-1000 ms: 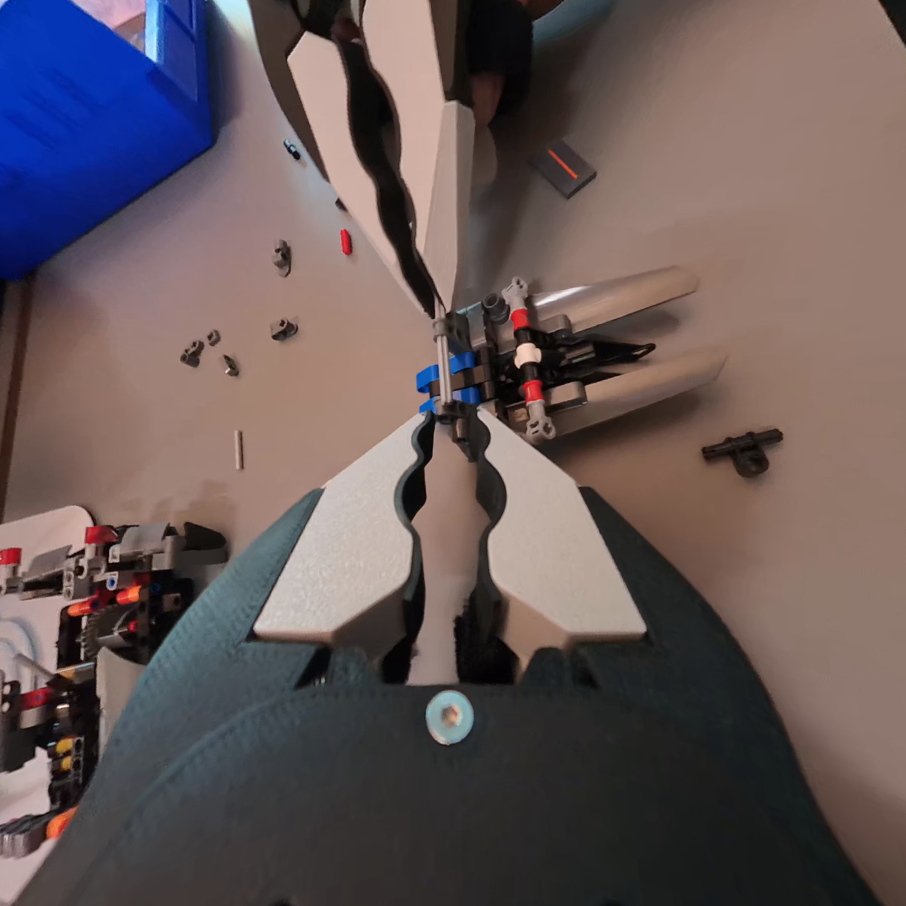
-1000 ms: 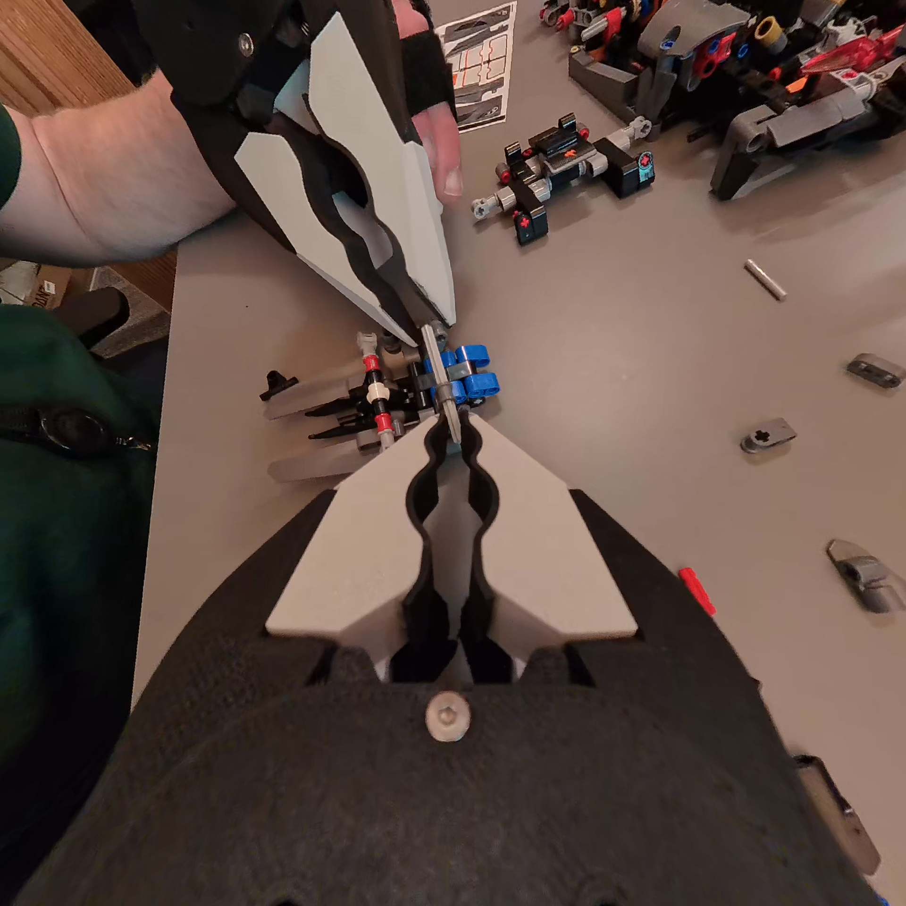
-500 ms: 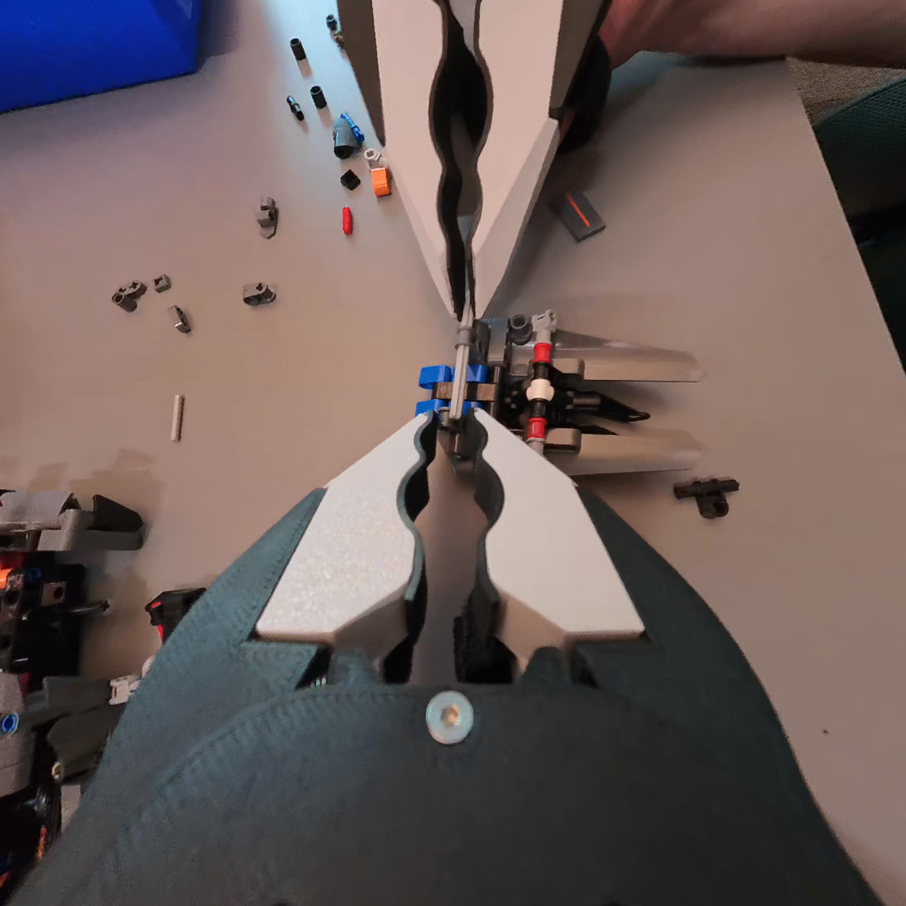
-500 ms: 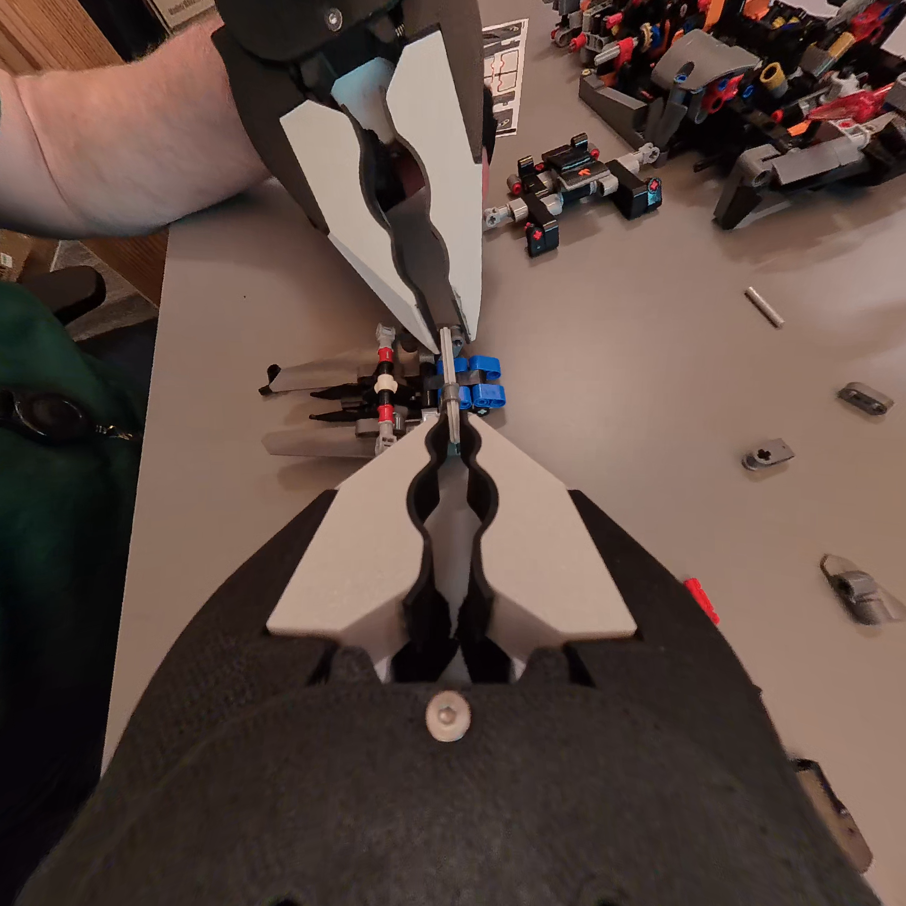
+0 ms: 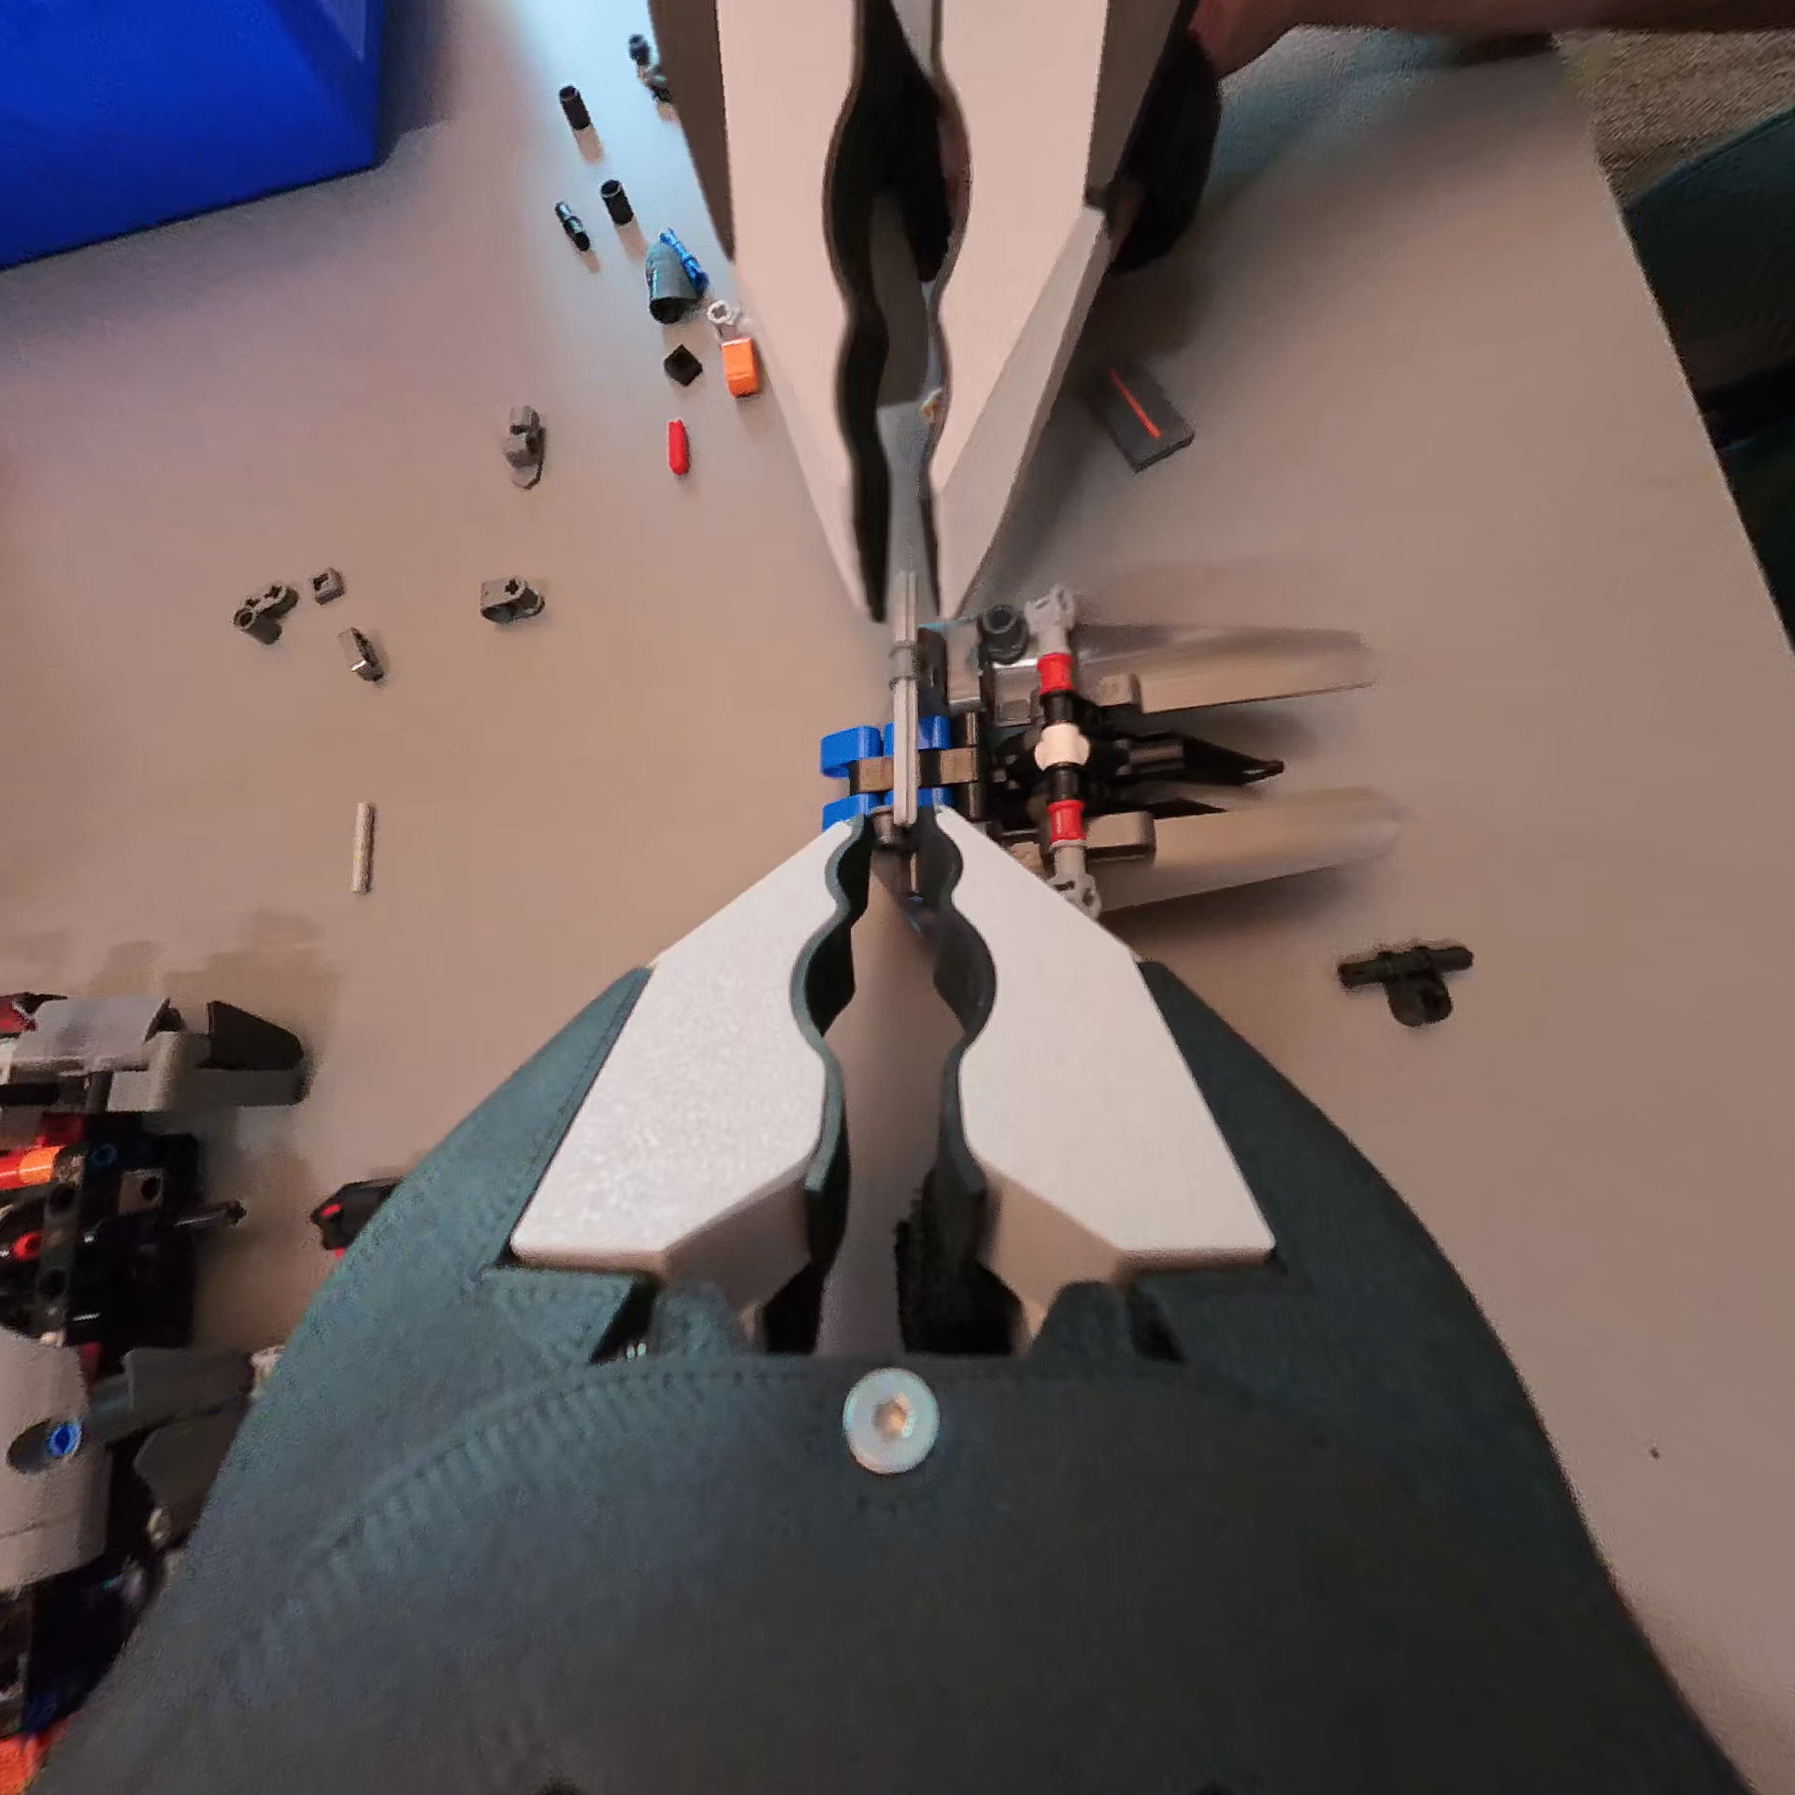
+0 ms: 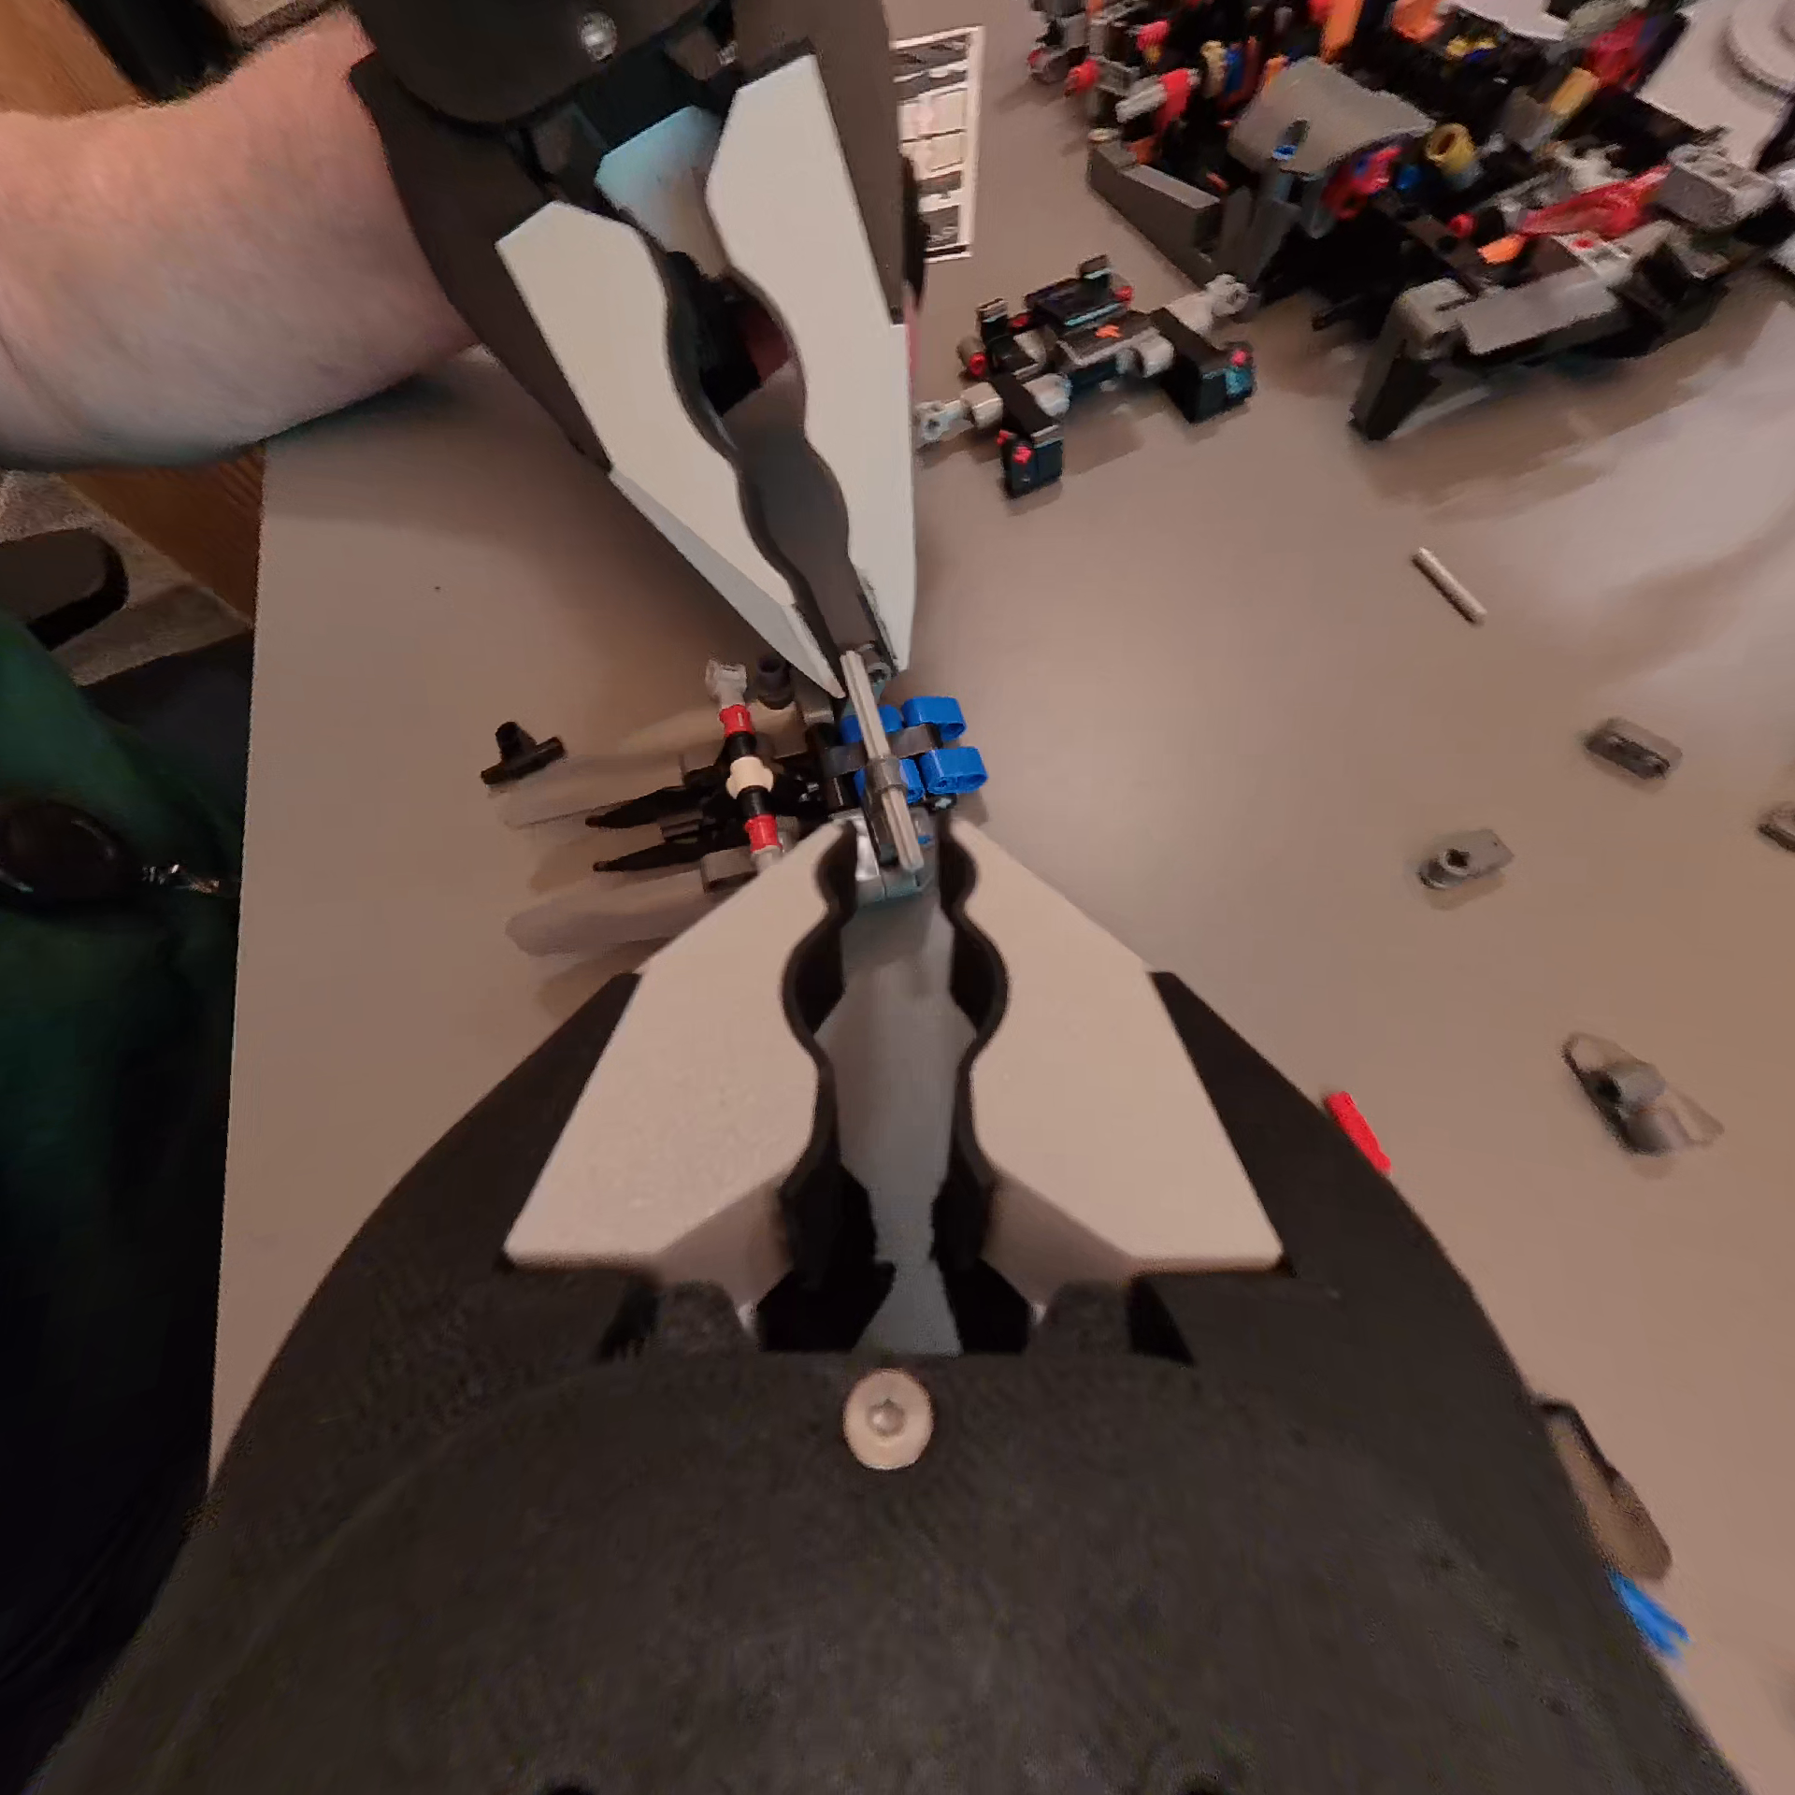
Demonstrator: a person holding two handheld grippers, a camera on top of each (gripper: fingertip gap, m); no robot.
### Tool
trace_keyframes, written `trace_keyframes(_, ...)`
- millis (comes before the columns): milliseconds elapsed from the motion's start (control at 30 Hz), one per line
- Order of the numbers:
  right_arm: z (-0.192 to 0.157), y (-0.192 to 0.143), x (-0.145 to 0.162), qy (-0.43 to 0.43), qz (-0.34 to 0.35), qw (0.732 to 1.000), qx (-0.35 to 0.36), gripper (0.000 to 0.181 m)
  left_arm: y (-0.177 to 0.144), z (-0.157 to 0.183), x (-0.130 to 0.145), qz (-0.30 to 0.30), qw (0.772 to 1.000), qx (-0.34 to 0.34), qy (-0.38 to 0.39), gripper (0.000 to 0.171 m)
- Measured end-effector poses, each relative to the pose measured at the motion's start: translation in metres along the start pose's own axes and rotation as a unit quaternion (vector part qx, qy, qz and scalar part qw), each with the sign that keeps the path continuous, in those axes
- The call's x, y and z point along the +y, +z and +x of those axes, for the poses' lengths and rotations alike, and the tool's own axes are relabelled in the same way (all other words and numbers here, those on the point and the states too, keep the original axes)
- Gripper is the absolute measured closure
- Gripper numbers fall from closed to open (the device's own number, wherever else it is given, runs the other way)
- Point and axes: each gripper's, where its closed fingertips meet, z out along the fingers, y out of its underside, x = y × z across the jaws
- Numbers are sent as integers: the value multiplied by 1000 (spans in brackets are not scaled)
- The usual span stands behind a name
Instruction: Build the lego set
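A small lego assembly point(image 5: 1010, 767) lies on the grey table, with blue connectors point(image 5: 850, 753), a red and white pin column and two grey blades point(image 5: 1253, 665). A thin grey axle point(image 5: 905, 719) runs across its blue end. My left gripper point(image 5: 898, 845) is shut on the assembly at the axle's near end. My right gripper point(image 6: 889, 850) is shut on the axle point(image 6: 879, 767) from the opposite side. In each wrist view the other gripper comes in from the top: the right gripper point(image 5: 908, 602) and the left gripper point(image 6: 864, 670). The assembly point(image 6: 748, 777) shows between the two.
A large part-built model point(image 6: 1457, 194) and a small black assembly point(image 6: 1098, 359) stand beyond. Loose pieces lie around: a black connector point(image 5: 1408, 976), a red pin point(image 5: 678, 445), a grey rod point(image 5: 361, 845). A blue bin point(image 5: 175, 117) stands far left. The table edge runs close by point(image 6: 248, 680). The grippers' ends are close to 4 cm from one another. About 10 cm separates my right fingertips from the red pin point(image 5: 678, 445).
Both grippers stay on the assembly. It has turned a little, so its blades lie more level. The right gripper's fingertips stand slightly wider apart than before.
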Motion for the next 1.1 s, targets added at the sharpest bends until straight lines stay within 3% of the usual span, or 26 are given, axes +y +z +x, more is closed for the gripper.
trace_keyframes(167, 4, -28, -4, 31, 17, 998, 54, 155, 0, -2, 0, -13, 1000, -17, -14, 164)
trace_keyframes(300, 2, -73, 0, 47, 37, 993, 100, 150, -1, -1, 1, -37, 998, -42, -37, 163)
trace_keyframes(433, -2, -122, 9, 63, 62, 985, 145, 152, -4, 2, 4, -46, 994, -71, -74, 164)
trace_keyframes(567, -8, -141, 27, 81, 59, 981, 164, 154, -11, 7, 9, -52, 984, -118, -121, 164)
trace_keyframes(767, -29, -104, 25, 81, 54, 987, 129, 149, -12, 30, 6, -36, 973, -150, -172, 158)
trace_keyframes(933, -51, -43, 5, 69, 48, 994, 77, 137, -15, 51, -6, -4, 979, -123, -165, 157)
trace_keyframes(1100, -51, -4, -9, 33, 21, 997, 65, 127, -32, 48, -8, 27, 983, -116, -137, 151)
